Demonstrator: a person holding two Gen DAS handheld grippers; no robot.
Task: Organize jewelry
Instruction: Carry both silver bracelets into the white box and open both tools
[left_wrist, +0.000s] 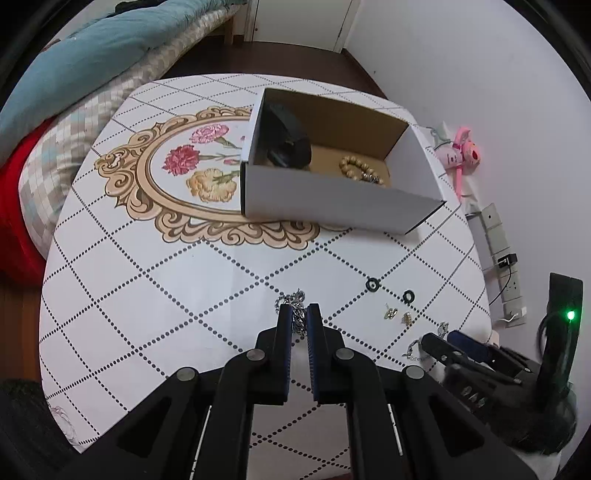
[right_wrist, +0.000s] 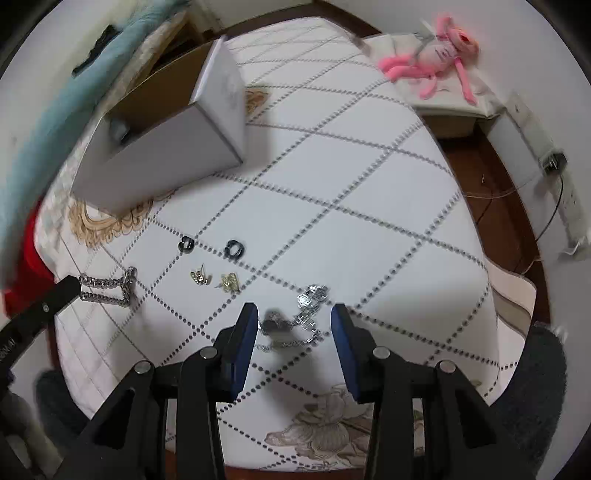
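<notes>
I had the left gripper (left_wrist: 298, 314) pinched on the limp, slippery chain bracelet (left_wrist: 294, 308) mid-length, the right gripper (right_wrist: 294, 317) parted over another chain (right_wrist: 295, 325).

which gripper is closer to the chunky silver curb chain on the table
Left. The left gripper is shut on the chunky silver curb chain; the right gripper stands open further right, over a thinner chain.

Box (left_wrist: 332, 199) ahead (tabletop (left_wrist: 147, 295) seemingly clear)
</notes>
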